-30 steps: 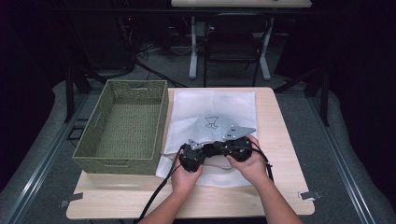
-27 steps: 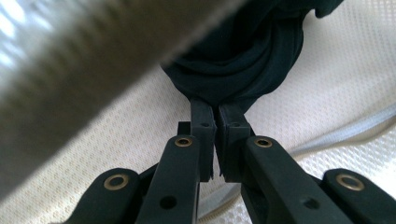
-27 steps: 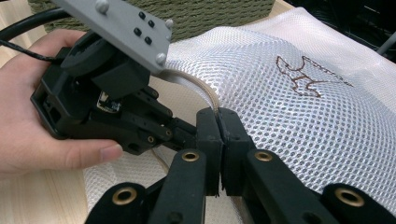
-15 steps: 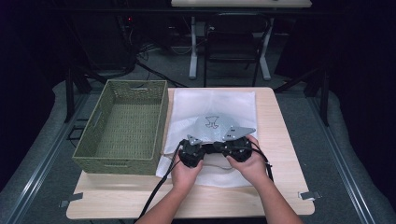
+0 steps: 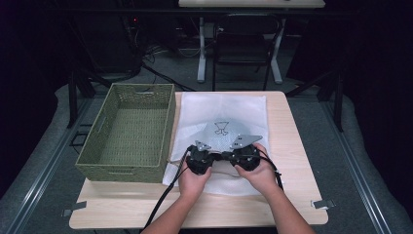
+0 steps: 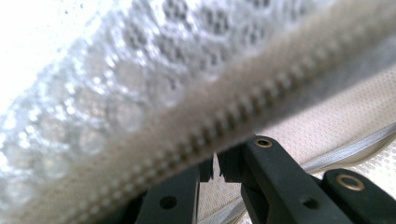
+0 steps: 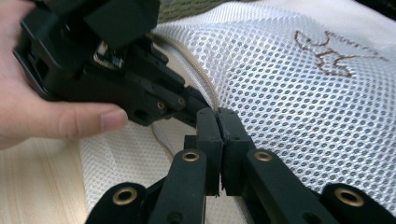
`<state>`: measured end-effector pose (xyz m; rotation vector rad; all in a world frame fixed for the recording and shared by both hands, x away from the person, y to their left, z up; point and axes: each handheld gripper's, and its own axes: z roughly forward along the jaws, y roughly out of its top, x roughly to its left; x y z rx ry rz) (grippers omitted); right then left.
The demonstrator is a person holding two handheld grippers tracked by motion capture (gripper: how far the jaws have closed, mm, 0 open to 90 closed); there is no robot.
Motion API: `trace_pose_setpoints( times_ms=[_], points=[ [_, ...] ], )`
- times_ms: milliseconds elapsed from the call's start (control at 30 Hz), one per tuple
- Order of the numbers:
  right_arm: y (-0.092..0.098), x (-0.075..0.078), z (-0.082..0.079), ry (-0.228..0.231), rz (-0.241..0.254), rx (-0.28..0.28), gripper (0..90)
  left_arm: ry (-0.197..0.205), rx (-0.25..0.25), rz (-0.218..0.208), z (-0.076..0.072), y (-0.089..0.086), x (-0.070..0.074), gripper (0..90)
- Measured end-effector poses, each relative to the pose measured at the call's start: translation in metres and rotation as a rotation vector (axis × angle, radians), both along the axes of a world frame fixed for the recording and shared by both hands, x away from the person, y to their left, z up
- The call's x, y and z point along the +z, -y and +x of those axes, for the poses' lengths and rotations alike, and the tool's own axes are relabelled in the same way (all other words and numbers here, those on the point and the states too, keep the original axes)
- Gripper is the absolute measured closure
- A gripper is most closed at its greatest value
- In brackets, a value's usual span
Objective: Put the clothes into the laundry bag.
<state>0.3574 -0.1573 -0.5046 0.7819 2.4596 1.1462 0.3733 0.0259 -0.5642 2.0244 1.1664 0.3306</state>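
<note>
Two grippers sit close together at the near middle of your desk (image 5: pixel 292 146), both over the white mesh bag (image 5: pixel 221 109) that lies flat beside the green woven basket (image 5: pixel 127 131). Your right gripper (image 7: pixel 218 116) has its fingers pressed together on the bag's zipper edge (image 7: pixel 205 79), the fabric pinched between the pads. Your left gripper (image 6: pixel 215 165) points at the same beige zipper (image 6: pixel 219 114), which runs blurred and diagonal right in front of its tips; its fingers stand nearly closed with a thin gap, and you cannot tell whether they have hold of anything. In the right gripper view your left hand (image 7: pixel 51 116) wraps its gripper body, just beside the right fingers. A brown embroidered mark (image 5: pixel 221 128) shows on the bag beyond both grippers.
</note>
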Motion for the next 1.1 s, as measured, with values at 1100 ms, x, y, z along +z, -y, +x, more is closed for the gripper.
trace_pose_setpoints(
  times_ms=[1100],
  points=[
    [-0.005, 0.001, -0.004, 0.010, -0.008, 0.021, 88.8, -0.012, 0.131, -0.001, 0.018, 0.004, -0.005, 85.6]
  ],
)
